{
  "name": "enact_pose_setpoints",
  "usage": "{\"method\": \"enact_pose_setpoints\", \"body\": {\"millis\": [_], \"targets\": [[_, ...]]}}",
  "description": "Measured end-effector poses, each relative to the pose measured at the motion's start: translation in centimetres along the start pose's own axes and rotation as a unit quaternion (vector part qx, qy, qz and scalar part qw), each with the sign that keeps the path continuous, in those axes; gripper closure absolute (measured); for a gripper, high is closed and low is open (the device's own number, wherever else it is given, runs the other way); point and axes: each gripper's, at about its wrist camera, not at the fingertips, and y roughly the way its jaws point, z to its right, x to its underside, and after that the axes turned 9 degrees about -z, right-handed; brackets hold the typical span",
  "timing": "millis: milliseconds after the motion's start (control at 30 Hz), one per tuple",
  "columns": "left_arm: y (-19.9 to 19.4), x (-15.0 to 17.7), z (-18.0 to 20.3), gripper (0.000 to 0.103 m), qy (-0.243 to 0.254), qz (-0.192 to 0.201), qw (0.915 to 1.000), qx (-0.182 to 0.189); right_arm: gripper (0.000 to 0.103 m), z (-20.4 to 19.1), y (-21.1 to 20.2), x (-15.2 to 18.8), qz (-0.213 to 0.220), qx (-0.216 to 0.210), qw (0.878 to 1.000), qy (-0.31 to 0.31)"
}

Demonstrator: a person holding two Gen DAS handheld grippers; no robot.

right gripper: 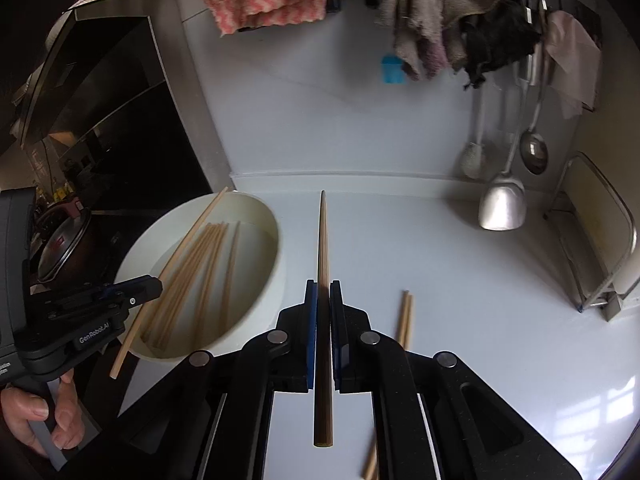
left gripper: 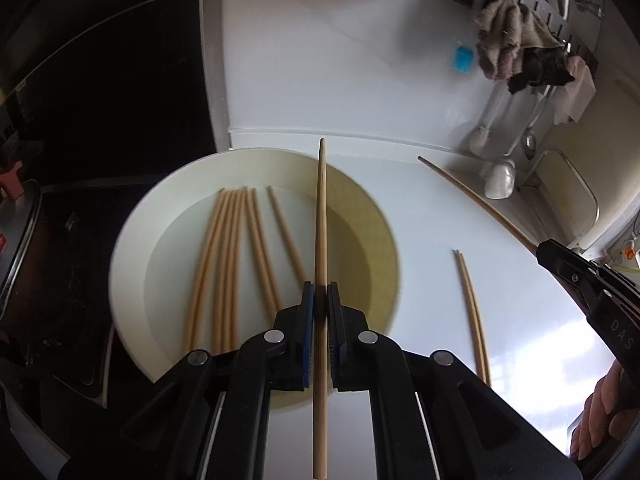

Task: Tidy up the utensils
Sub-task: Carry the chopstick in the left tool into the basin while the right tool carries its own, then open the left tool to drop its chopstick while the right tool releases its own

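A white bowl point(left gripper: 132, 248) holds several wooden chopsticks point(left gripper: 224, 256) lying in water. My left gripper point(left gripper: 320, 296) is shut on one chopstick point(left gripper: 322, 208) and holds it above the bowl, pointing forward. My right gripper point(right gripper: 323, 292) is shut on another chopstick point(right gripper: 322, 240) above the white counter, right of the bowl point(right gripper: 264, 264). It also shows in the left wrist view point(left gripper: 560, 260) at the right, with its chopstick point(left gripper: 476, 200) slanting up-left. The left gripper point(right gripper: 152, 286) shows at the left of the right wrist view. A pair of chopsticks point(left gripper: 474, 312) lies on the counter, also seen in the right wrist view point(right gripper: 405, 316).
A black stove and a pot point(right gripper: 64, 244) are left of the bowl. Cloths point(right gripper: 440, 28), a ladle point(right gripper: 534, 152) and a spatula point(right gripper: 502, 204) hang on the back wall. A metal rack point(right gripper: 600, 240) stands at the right. The white counter point(right gripper: 460, 300) stretches right of the bowl.
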Motion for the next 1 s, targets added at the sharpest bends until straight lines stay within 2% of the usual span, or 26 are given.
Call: {"method": "enact_pose_setpoints", "body": {"millis": [200,433,767,1000], "targets": [[1.7,-1.2,-5.0,0.096,-0.008,-0.023,0.9995,-0.018,0.097,-5.8,3.7,-2.8,-0.013,-0.022,0.999,-0.028],[4.5,-1.8,-8.7,0.096,-0.009,-0.061,0.9980,-0.017,0.097,-10.3,8.9,-3.9,-0.060,-0.027,0.997,-0.038],[8.1,-2.8,-10.4,0.096,-0.008,-0.101,0.9949,-0.001,0.097,-12.4,14.1,-4.4,-0.119,-0.006,0.992,-0.034],[9.6,-3.1,-11.1,0.096,-0.016,-0.119,0.9927,0.002,0.097,-12.1,16.2,-4.1,-0.153,-0.011,0.988,-0.032]]}}
